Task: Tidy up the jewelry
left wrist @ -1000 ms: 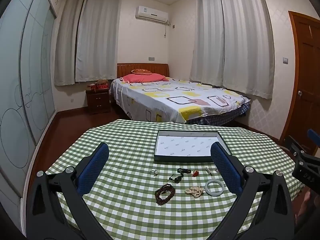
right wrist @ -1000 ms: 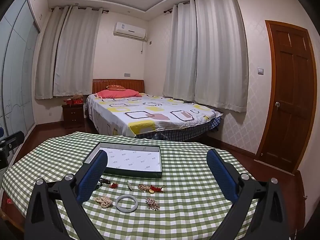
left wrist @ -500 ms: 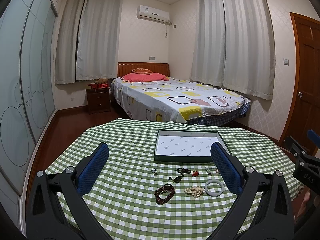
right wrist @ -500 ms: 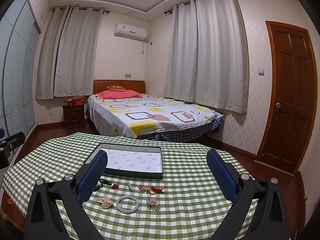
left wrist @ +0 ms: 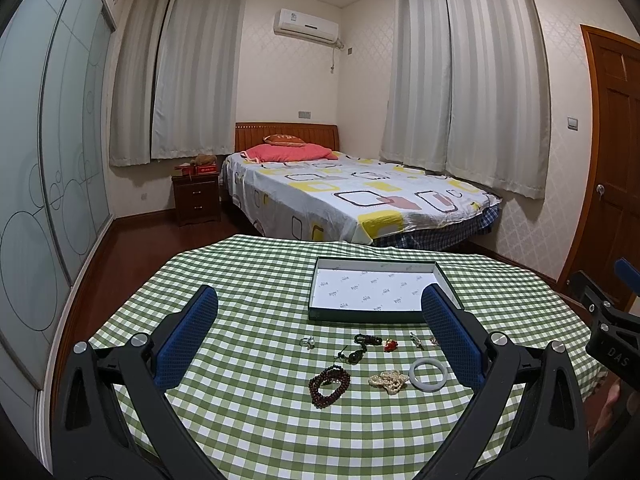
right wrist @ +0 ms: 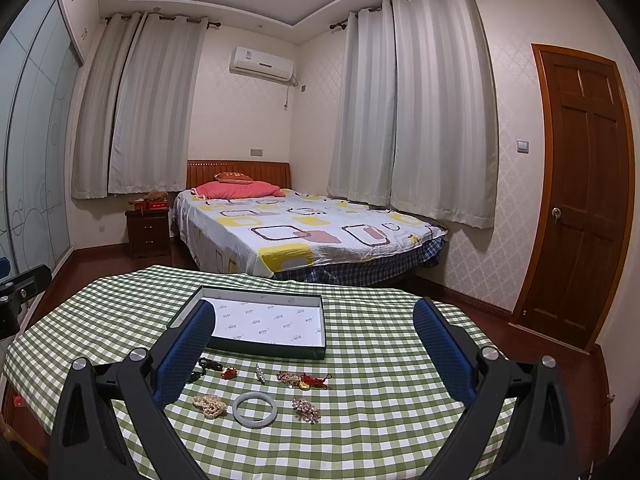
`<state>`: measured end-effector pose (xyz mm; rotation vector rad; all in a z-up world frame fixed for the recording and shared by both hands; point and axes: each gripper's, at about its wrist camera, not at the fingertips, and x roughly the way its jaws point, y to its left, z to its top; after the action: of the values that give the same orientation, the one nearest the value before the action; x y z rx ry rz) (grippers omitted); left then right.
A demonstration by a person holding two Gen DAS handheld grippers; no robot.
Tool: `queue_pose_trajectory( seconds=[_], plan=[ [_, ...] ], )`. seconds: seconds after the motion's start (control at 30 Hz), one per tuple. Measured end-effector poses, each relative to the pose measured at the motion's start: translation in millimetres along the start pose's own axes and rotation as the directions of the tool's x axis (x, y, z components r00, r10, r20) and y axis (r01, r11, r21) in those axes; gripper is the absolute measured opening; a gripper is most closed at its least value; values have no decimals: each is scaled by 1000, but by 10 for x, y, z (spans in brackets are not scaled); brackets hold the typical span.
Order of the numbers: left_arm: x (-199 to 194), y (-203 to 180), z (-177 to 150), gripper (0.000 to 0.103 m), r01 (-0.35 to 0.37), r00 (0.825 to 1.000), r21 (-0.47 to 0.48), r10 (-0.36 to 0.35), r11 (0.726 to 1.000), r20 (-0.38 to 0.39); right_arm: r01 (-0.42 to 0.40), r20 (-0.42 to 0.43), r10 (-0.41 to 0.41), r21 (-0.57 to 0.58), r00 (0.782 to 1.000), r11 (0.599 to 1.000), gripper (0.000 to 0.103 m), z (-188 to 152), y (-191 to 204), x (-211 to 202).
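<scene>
Jewelry (left wrist: 372, 364) lies on the tablecloth (left wrist: 248, 280) beyond both wide-apart grippers.

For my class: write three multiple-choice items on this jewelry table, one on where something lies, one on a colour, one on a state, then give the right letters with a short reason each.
1. Where does the white bangle lie?
A. inside the box
B. on the tablecloth, nearer the camera than the box
C. on the bed

2. What colour is the checked tablecloth?
A. green and white
B. red and white
C. blue and yellow

3. What state is the box in?
A. open, holding no jewelry
B. closed with a lid
C. open and full of beads

Answers:
1 B: the bangle rests on the cloth, on the near side of the box.
2 A: green and white squares.
3 A: only printed white lining shows inside.
</scene>
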<state>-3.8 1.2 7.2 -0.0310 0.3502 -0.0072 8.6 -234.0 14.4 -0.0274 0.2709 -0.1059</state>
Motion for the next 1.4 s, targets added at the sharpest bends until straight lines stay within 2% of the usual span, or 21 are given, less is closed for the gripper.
queue_pose_trajectory(
  seconds=[1.4],
  plan=[
    [20, 4, -27, 99, 1, 1000, 1, -1, 1000, 2, 2, 2, -2, -3, 1000, 1000, 97, -18, 21, 4]
  ],
)
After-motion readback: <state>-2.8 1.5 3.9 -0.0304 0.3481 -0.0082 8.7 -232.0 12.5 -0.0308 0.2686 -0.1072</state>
